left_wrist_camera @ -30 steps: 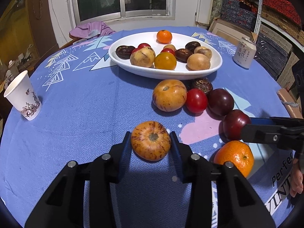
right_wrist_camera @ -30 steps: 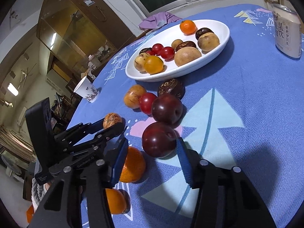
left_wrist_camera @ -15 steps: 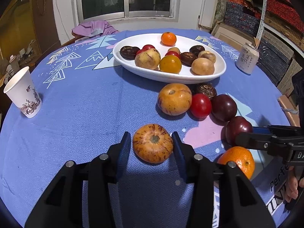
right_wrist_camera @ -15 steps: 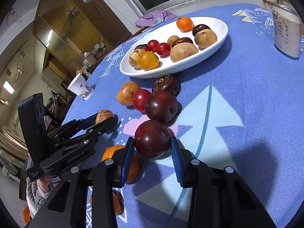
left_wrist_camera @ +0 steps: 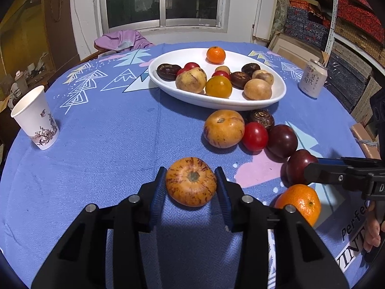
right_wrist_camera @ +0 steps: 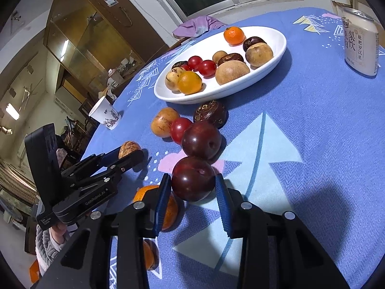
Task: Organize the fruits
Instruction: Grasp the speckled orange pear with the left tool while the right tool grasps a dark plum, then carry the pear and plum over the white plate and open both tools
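Squarely between the left tool (left_wrist_camera: pixel 191 181) pads, striped fruit (left_wrist_camera: pixel 191 181), stem end camera-ward.

A round table (left_wrist_camera: pixel 96 144) under a blue printed cloth fills the near ground. Beyond its far edge a sliding window (left_wrist_camera: pixel 163 0) sits in a white wall (left_wrist_camera: pixel 84 12), its panes dark. A mauve garment (left_wrist_camera: pixel 120 39) is draped over what may be a chair back below it. On the left stands a brown wooden cabinet (right_wrist_camera: pixel 79 36) with glass doors that catch the light; a ceiling strip lamp (right_wrist_camera: pixel 12 112) glows further left. Stacked patterned boxes (left_wrist_camera: pixel 349 12) fill shelving on the right.
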